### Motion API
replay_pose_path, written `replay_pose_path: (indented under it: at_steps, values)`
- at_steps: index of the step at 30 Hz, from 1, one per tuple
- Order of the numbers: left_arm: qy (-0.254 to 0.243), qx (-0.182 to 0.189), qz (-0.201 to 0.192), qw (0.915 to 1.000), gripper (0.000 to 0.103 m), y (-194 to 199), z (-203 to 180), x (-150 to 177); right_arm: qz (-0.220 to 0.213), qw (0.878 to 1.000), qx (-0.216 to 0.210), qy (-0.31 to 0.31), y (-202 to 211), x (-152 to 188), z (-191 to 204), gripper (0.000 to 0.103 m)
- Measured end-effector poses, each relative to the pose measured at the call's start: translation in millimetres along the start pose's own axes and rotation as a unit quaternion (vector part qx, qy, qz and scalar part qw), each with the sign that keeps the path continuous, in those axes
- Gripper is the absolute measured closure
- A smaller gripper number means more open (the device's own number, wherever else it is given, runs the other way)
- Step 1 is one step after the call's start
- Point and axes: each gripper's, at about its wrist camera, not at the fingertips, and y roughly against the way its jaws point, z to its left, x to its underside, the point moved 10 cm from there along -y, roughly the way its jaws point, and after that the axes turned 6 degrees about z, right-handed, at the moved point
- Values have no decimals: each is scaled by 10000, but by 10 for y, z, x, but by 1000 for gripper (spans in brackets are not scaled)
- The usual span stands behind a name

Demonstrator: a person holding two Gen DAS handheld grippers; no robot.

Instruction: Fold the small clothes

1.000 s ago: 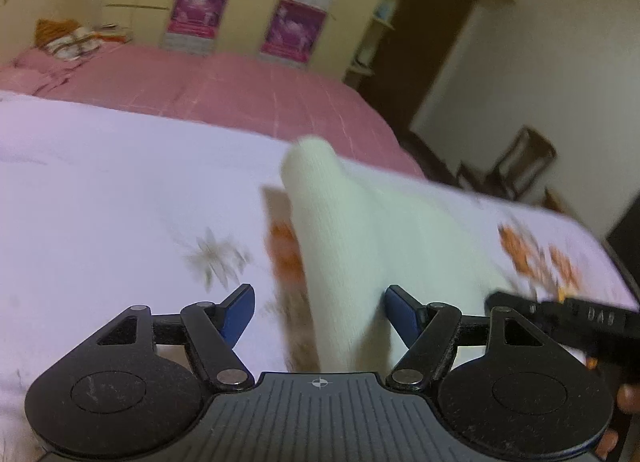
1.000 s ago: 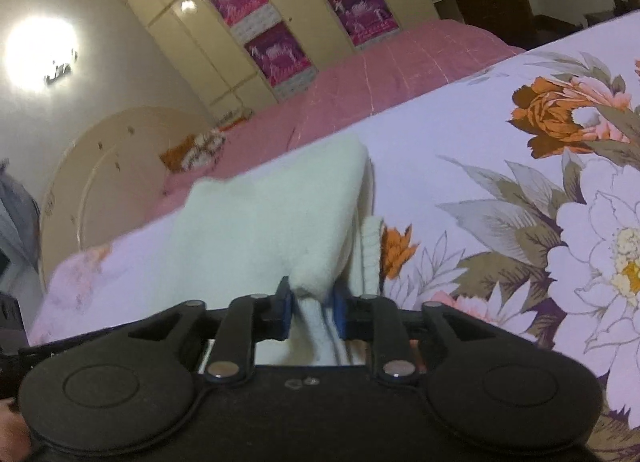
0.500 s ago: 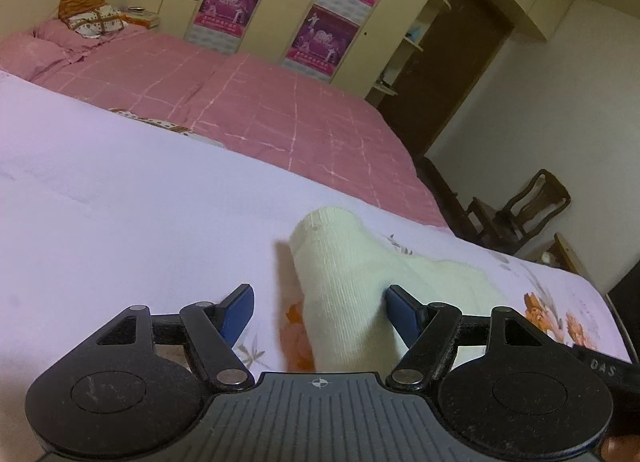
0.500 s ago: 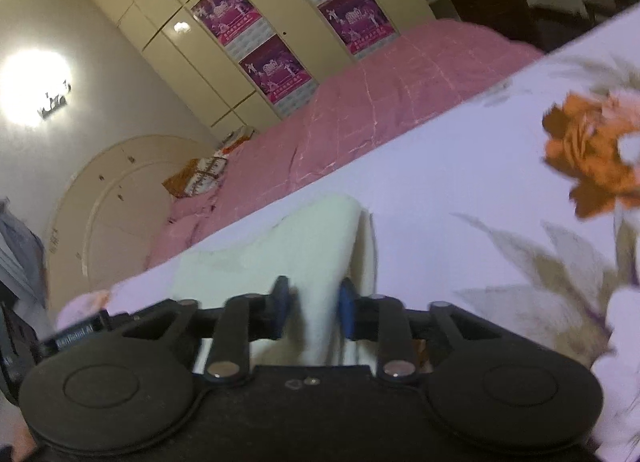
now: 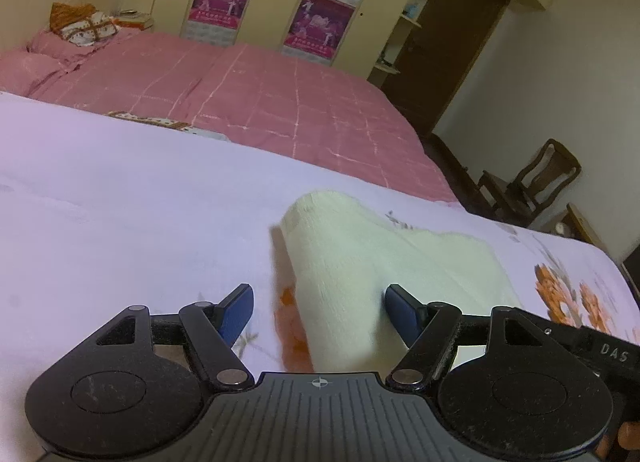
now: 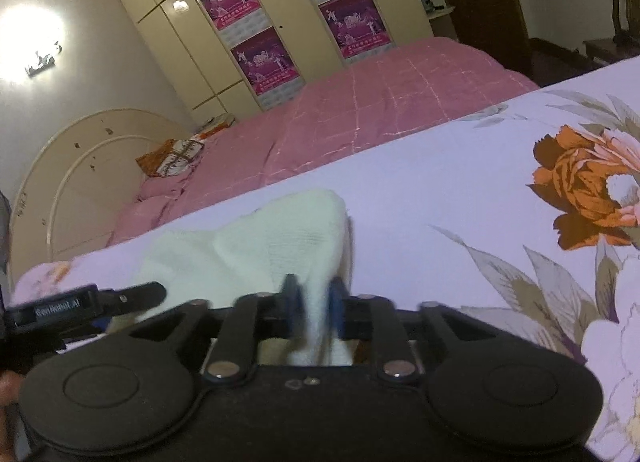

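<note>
Left claw (image 5: pixel 318 310) is spread wide, blue fingertips (image 5: pixel 236 308) far apart, gripping nothing. The pale cream knit garment (image 5: pixel 384 262) lies in the gap between them and runs forward; its near edge touches or nearly touches the right-side tip, can't tell which.

Right claw (image 6: pixel 313 304) is nearly closed, pinching a bunched fold of the same pale cream knit garment (image 6: pixel 280 246) between its blue tips; tips are blurred. Cloth continues down behind the tips into the claw body. From the pinch the garment rises to a rounded corner up front and spreads to the left.

The garment rests on a lilac bedsheet printed with orange and white flowers (image 5: pixel 120 201), near the sheet's far edge. In the right wrist view the big orange flower print (image 6: pixel 584 185) is well to the right of the garment, apart from it. In the left wrist view a small orange print shows just under the garment's left edge.

The right tool's black arm lettered "DAS" (image 5: pixel 600 350) pokes in at the lower right of the left view; the left tool's black arm (image 6: pixel 80 306) pokes in at the left of the right view, just beside the garment.

Behind: a bed with a pink checked quilt (image 5: pixel 248 97), a cream wardrobe with magenta posters (image 5: pixel 320 21), a dark wooden chair (image 5: pixel 536 185), a dark brown door (image 5: pixel 456 33), a lit wall lamp (image 6: pixel 34 45).
</note>
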Motion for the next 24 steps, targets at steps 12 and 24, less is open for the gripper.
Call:
replay_pose_path:
  at_steps: [12,24]
  values:
    - [-204,146,200,9995,31,453,-72,513,301,9979,-475,-311,389,353,45,67]
    - [-168,319,407,9985,31,699,-7,1034,693,9939,-721,-469,611,742,47,68]
